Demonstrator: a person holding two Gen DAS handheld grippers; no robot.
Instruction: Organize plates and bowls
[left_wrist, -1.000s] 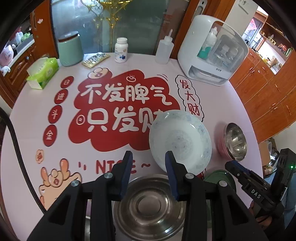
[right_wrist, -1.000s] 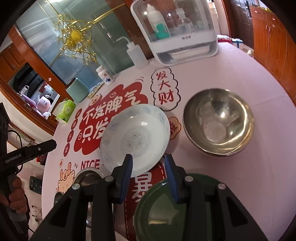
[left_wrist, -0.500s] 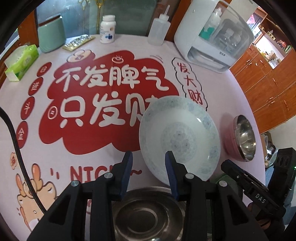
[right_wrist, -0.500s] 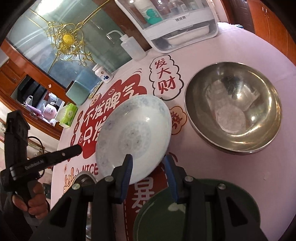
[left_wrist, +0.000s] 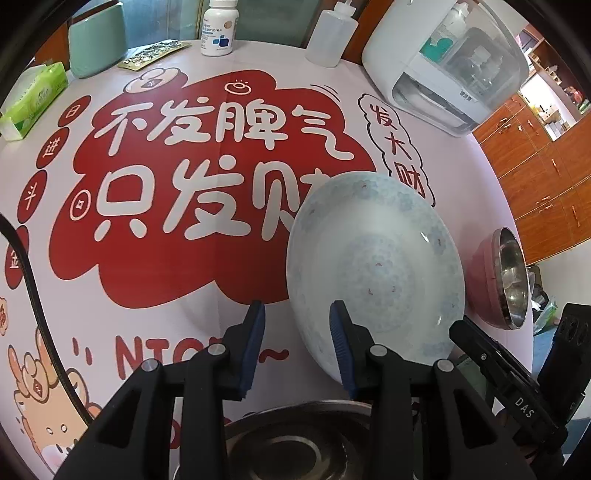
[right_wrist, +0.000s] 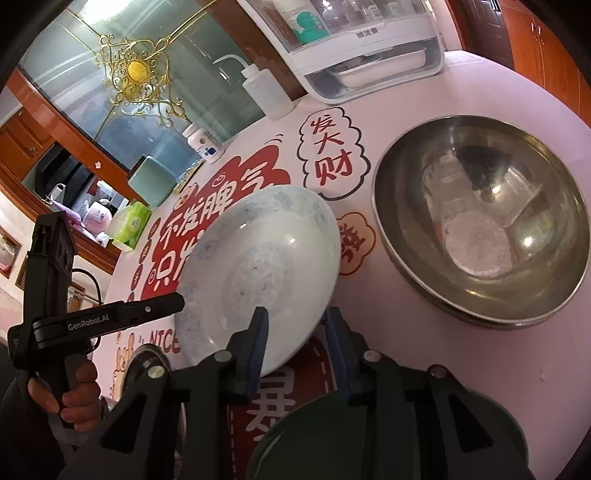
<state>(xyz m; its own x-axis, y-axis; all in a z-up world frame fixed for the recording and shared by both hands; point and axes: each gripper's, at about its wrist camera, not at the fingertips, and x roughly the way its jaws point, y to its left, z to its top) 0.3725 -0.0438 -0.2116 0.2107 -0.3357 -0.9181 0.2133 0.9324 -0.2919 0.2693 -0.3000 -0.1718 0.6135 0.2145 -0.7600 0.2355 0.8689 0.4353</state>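
The white plate with the pale blue pattern (right_wrist: 258, 273) lies on the worktop (right_wrist: 424, 354), partly over the red print, between the big steel bowl (right_wrist: 484, 221) and the left hand-held gripper (right_wrist: 122, 314). The right hand-held gripper (right_wrist: 295, 325) has its jaws around the near rim of this plate; they have just been closing, but I cannot tell if the pads press already. The left hand-held gripper (left_wrist: 297, 325) stands with jaws apart and empty at the plate's (left_wrist: 373, 266) left edge, above a steel bowl (left_wrist: 295, 443).
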